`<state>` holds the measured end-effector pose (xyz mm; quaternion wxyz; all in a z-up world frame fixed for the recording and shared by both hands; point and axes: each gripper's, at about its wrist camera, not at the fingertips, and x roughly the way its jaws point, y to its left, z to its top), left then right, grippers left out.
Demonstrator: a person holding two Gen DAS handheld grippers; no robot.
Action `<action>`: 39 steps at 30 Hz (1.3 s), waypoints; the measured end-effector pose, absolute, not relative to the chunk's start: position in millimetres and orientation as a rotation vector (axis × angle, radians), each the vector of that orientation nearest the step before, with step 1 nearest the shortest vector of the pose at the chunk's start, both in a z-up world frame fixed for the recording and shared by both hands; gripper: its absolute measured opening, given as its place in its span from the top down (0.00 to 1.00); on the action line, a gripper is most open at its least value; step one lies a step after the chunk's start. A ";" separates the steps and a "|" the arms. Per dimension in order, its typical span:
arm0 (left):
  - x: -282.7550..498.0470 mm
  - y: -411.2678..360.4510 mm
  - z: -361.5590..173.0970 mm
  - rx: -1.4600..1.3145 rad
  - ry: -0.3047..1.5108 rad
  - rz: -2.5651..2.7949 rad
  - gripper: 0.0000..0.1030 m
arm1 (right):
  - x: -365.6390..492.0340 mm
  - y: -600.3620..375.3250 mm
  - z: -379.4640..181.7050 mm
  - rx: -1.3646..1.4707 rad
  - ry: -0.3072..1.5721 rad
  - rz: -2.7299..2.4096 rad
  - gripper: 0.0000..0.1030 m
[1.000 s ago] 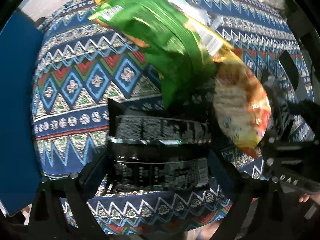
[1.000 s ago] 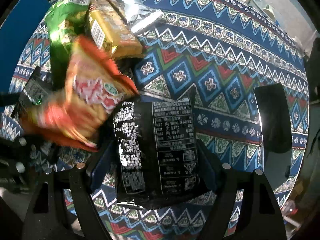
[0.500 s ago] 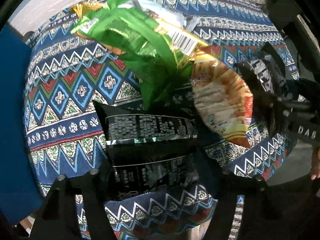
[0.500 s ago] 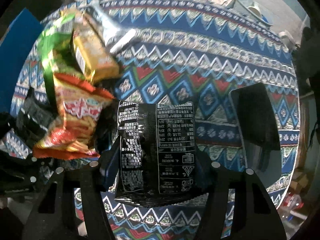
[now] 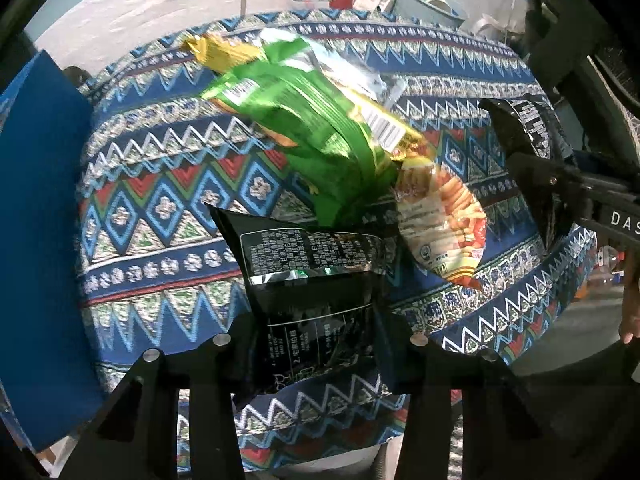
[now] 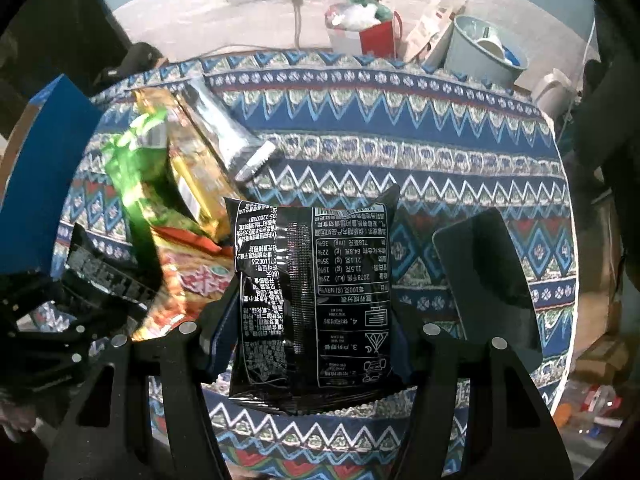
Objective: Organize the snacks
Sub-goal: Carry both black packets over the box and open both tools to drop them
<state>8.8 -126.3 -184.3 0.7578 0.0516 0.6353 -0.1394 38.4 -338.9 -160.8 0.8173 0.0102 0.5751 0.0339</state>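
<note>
Gripping black packets | left tongs pinch one | right tongs another

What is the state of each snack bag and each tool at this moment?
Left tool: jaws have just been closing, now shut on a black bag.
Right tool: shut on a second black bag.
Green bag: lying in the pile on the tablecloth.
Orange bag: lying beside the green bag.
Gold bag: lying in the pile.
Silver bag: lying flat, sealed.
</note>
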 end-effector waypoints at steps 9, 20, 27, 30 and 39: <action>8.2 -99.2 -153.1 0.182 1.278 -0.265 0.56 | 14.6 -302.6 -137.0 -0.004 1.176 0.081 0.40; 11.6 -84.7 -126.0 0.259 1.148 -0.218 0.56 | 26.0 -275.5 -104.9 -0.013 1.107 0.121 0.40; 10.3 -67.9 -101.9 0.285 1.064 -0.183 0.56 | 34.9 -250.0 -86.6 -0.023 1.070 0.160 0.40; 11.8 -58.5 -92.6 0.286 1.039 -0.163 0.56 | 38.7 -237.8 -79.0 -0.029 1.052 0.177 0.40; 16.8 -26.3 -69.9 0.269 0.977 -0.100 0.56 | 48.9 -199.0 -62.2 -0.043 1.018 0.235 0.40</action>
